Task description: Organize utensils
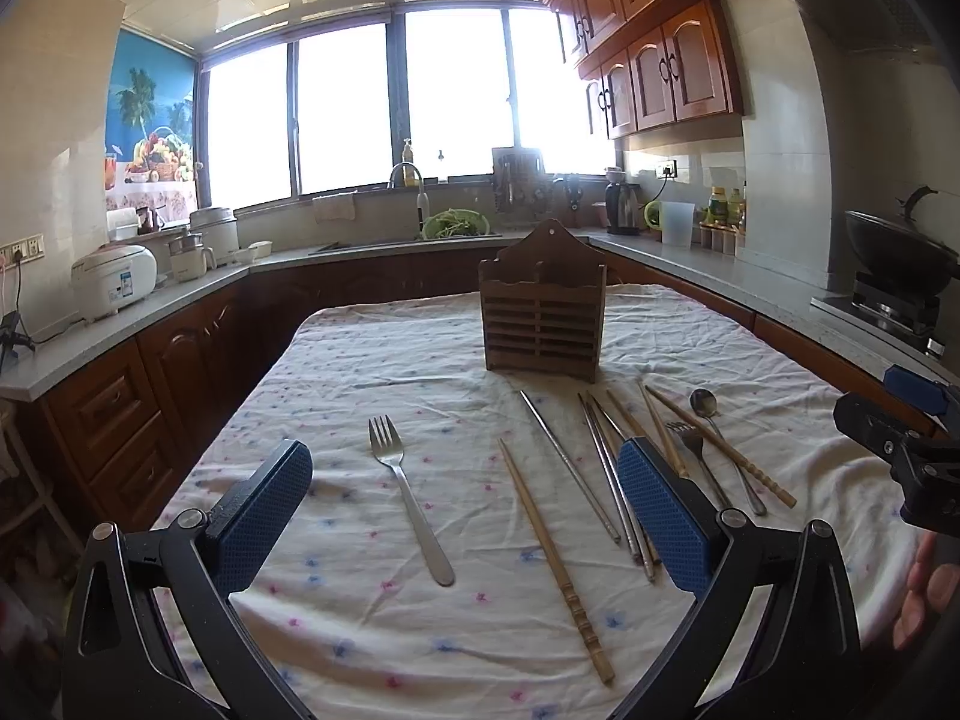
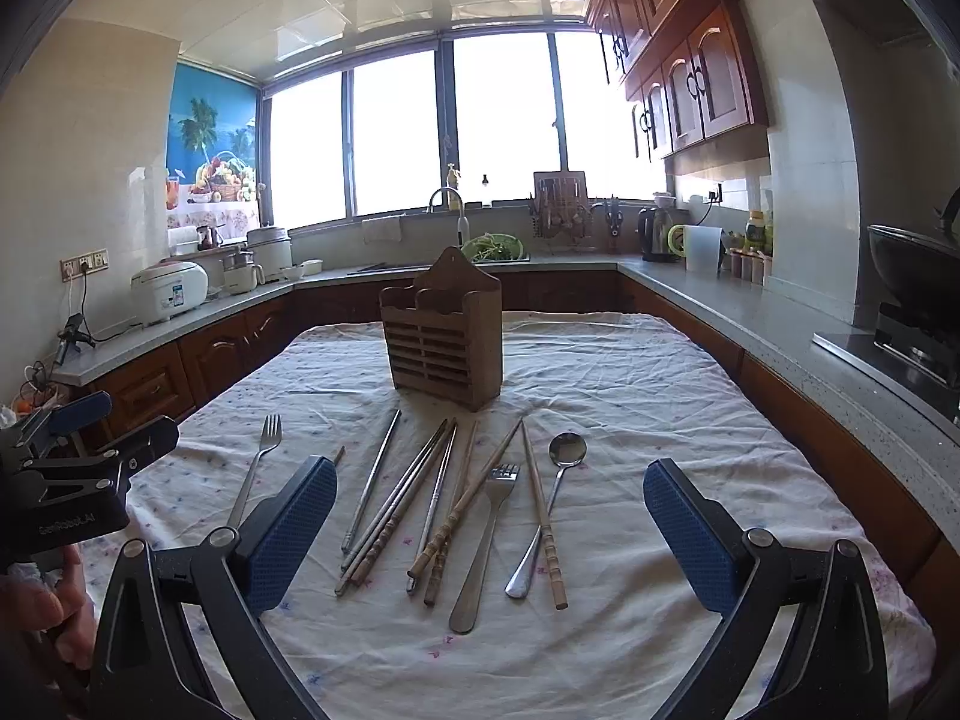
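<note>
1. Left tongs (image 1: 465, 507) and right tongs (image 2: 489, 531) both gape wide, holding nothing
2. Forks, spoon (image 2: 549, 504) and chopsticks (image 2: 390, 507) lie on the tabletop (image 2: 630, 372) before the wooden holder (image 2: 441, 348)
3. Left blue pad (image 1: 660, 516) hides part of the steel chopsticks

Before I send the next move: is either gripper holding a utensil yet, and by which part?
Nothing is held. The left gripper and right gripper both hover open above the utensils lying on the tablecloth.
</note>
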Available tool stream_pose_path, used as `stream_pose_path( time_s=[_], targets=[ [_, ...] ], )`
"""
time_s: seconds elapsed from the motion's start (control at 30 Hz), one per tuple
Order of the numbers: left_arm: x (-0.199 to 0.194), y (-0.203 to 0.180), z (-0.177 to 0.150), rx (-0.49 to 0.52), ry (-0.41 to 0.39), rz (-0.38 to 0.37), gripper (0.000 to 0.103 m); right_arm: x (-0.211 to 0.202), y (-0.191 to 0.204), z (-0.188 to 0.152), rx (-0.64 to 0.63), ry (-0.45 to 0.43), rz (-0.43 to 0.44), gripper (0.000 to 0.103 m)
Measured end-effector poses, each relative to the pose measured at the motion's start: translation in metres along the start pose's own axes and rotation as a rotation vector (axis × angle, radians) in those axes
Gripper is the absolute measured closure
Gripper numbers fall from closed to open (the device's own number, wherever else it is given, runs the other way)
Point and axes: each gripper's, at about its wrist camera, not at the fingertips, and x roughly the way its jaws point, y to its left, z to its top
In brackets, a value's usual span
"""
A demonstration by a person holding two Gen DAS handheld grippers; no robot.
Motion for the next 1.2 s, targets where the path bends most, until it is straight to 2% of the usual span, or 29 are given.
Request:
stream_pose_path(
  time_s=[1.2],
  targets=[
    [0.0028,0.0012,0.0026,-0.005,0.001,-0.009,0.000,0.0025,0.0028,0.0043,-0.004,-0.004,0.019,0.000]
  ],
)
